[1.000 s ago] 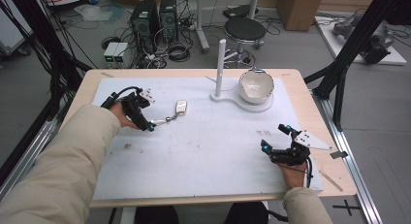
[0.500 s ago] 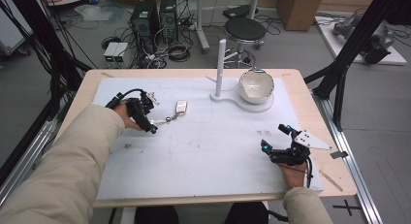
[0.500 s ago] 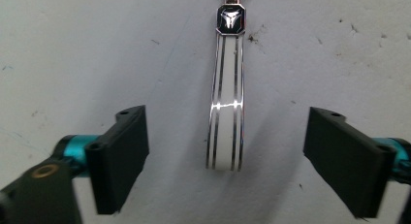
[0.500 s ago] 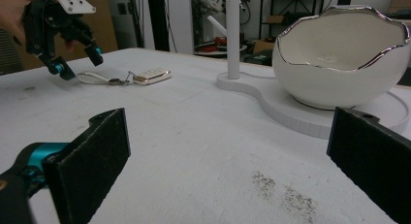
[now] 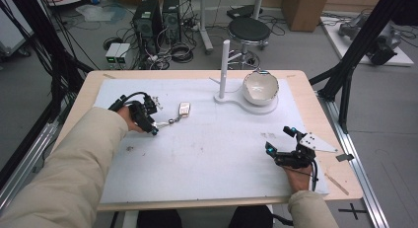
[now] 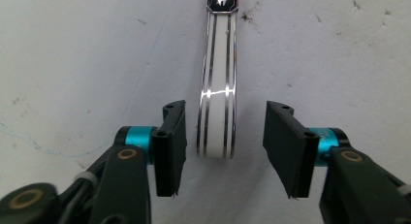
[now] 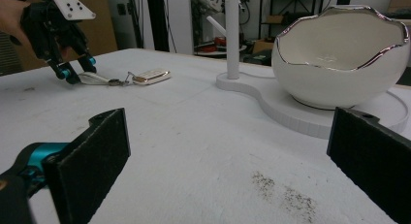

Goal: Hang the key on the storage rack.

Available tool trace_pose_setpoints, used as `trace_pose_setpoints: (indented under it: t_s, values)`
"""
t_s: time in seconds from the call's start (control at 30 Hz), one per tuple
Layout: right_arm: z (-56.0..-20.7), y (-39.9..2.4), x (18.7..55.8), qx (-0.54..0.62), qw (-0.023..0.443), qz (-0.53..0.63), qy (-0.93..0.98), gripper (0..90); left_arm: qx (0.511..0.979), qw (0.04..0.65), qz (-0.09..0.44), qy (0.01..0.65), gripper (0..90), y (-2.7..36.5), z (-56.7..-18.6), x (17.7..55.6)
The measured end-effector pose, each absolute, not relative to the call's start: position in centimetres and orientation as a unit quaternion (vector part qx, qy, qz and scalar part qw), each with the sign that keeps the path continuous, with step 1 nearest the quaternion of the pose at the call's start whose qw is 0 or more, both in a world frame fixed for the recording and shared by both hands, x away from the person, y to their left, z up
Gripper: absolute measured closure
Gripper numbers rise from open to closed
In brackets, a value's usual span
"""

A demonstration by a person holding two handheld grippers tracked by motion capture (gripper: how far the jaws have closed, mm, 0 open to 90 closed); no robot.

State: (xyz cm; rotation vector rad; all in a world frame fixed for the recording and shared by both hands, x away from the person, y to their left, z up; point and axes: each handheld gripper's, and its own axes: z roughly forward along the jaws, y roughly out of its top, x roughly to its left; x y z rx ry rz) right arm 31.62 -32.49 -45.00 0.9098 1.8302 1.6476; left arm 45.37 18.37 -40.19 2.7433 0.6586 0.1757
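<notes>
Fingers (image 6: pixel 172 146) apart — white mat (image 5: pixel 217 154), cluttered floor (image 5: pixel 74 35).

High view: overhead, facing forward-down on surface (image 5: pixel 207 154). Gripper views: close, low; right shares bowl (image 7: pixel 339 59) with high.

A wooden table (image 5: pixel 320 114) carries a white mat (image 5: pixel 217 149); stand (image 5: pixel 231 97), keyring (image 5: pixel 180 112) on it.

key strap (image 6: pixel 216 83) | far end cut off | top edge
</notes>
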Motion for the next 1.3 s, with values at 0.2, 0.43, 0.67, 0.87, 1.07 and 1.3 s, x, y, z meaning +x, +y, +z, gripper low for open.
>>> trace_pose_setpoints:
  t_s: [0.2, 0.43, 0.67, 0.87, 1.07, 1.3]
  values:
    - [-45.0, -32.5, 31.6, 0.337, 0.256, 0.607, 0.673, 0.8, 0.962, 0.145, 0.069, 0.223, 72.9, 18.2, -40.1, 45.2]
    - [-45.0, -32.5, 31.6, 0.336, 0.257, 0.606, 0.673, 0.8, 0.963, 0.144, 0.064, 0.218, 73.5, 18.1, -40.1, 45.2]
    - [-45.0, -32.4, 31.7, 0.335, 0.259, 0.603, 0.677, 0.8, 0.961, 0.151, 0.063, 0.221, 73.6, 18.0, -40.0, 44.9]
    - [-45.0, -32.3, 31.7, 0.336, 0.261, 0.598, 0.68, 0.8, 0.957, 0.189, 0.068, 0.211, 73.7, 17.8, -38.8, 44.4]
    - [-44.9, -32.1, 31.8, 0.337, 0.256, 0.589, 0.688, 0.8, 0.946, 0.236, 0.072, 0.209, 73.8, 18.1, -36.9, 43.9]
    - [-44.7, -31.8, 32.6, 0.35, 0.236, 0.569, 0.706, 0.7, 0.934, 0.275, 0.083, 0.211, 73.8, 18.0, -35.3, 43.4]
